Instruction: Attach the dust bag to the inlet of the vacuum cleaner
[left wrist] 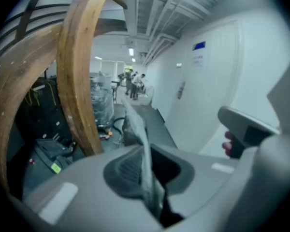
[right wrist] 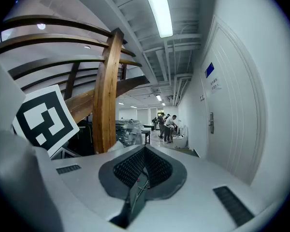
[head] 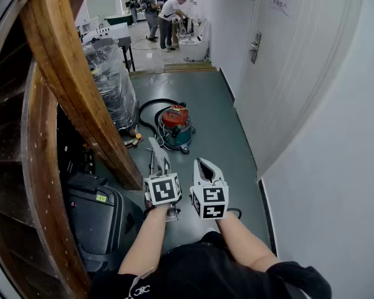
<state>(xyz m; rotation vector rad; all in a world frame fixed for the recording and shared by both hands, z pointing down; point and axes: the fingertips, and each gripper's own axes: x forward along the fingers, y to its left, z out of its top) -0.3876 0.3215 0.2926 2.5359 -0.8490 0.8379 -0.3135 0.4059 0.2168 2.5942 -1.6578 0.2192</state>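
Pinching the dust bag (left wrist: 135, 129), left gripper (left wrist: 150, 178) nearly closed; right gripper (right wrist: 144, 166) fully closed.

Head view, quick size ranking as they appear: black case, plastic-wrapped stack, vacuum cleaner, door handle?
1. black case, though it sits nearest the camera, so its lead over the stack is unsure
2. plastic-wrapped stack
3. vacuum cleaner
4. door handle

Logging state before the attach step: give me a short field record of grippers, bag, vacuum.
left gripper: shut on thin grey flat dust bag, held edge-on between the jaws
right gripper: shut, empty
vacuum: red-topped teal canister vacuum cleaner on grey-green floor ahead, apart from both grippers
hose: black hose curled beside it
bag on inlet: not yet
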